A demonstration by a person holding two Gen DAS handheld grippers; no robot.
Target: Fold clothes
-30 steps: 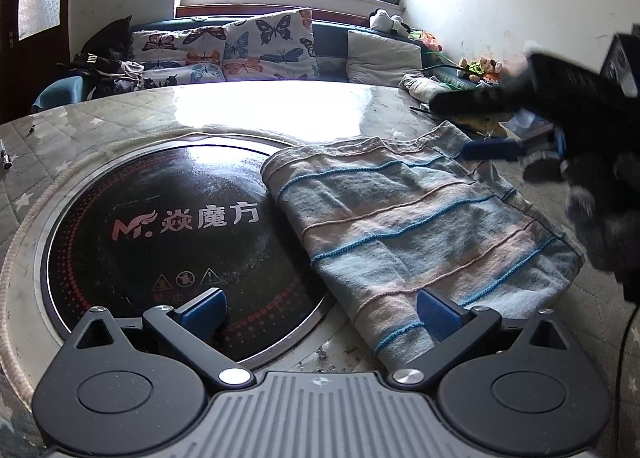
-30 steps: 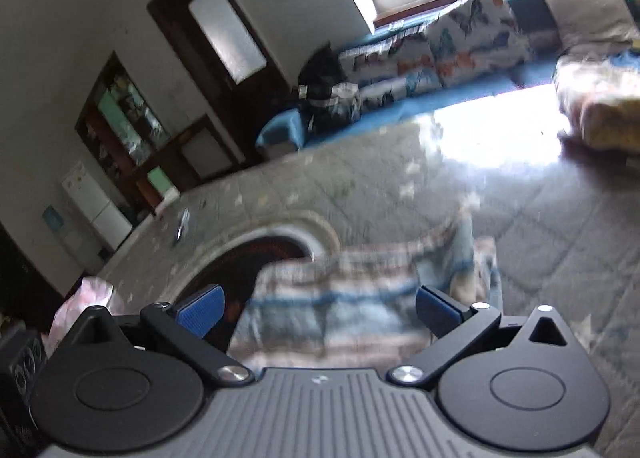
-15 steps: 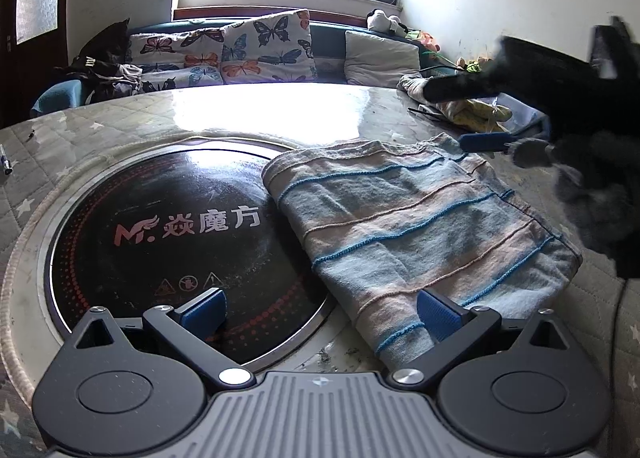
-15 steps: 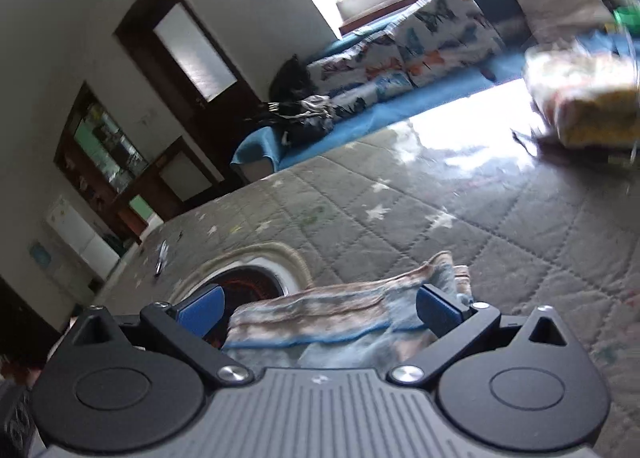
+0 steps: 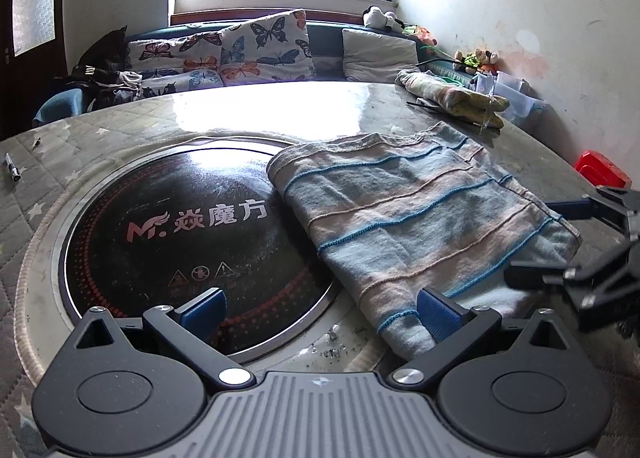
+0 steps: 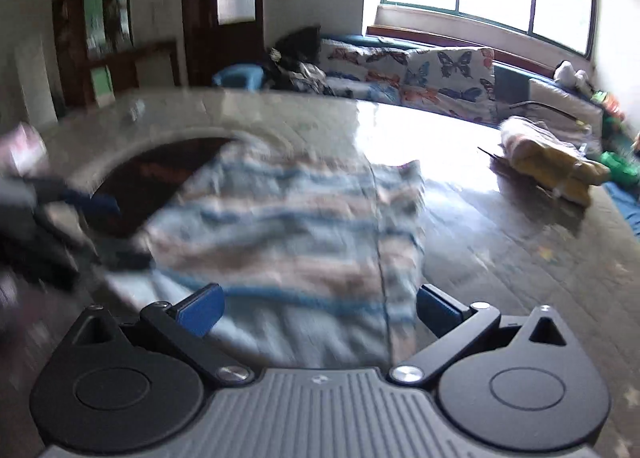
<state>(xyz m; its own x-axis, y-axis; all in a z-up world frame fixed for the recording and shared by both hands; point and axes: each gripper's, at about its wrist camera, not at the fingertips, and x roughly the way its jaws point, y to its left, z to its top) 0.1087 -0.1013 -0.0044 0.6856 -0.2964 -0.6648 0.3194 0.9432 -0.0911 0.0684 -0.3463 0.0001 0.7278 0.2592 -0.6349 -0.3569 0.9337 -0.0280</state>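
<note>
A striped blue-and-beige cloth point(image 5: 416, 218) lies folded flat on the table, partly over the black round cooktop point(image 5: 184, 234). My left gripper point(image 5: 320, 308) is open and empty at the cloth's near corner. My right gripper shows in the left wrist view point(image 5: 556, 242) at the cloth's right edge, open. In the blurred right wrist view the right gripper point(image 6: 320, 308) is open over the cloth point(image 6: 304, 234), and the left gripper point(image 6: 92, 226) appears at the far left.
A rolled yellowish cloth point(image 5: 452, 98) lies at the table's far right, beside clear plastic boxes point(image 5: 512, 94). A pen point(image 5: 12, 172) lies at the far left. A red object point(image 5: 602, 174) sits off the right edge. A cushioned bench point(image 5: 256, 54) runs under the window.
My right gripper has swung from the cloth's far right corner down to its near right edge, and its view has turned towards the window. The cloth and left gripper have stayed put.
</note>
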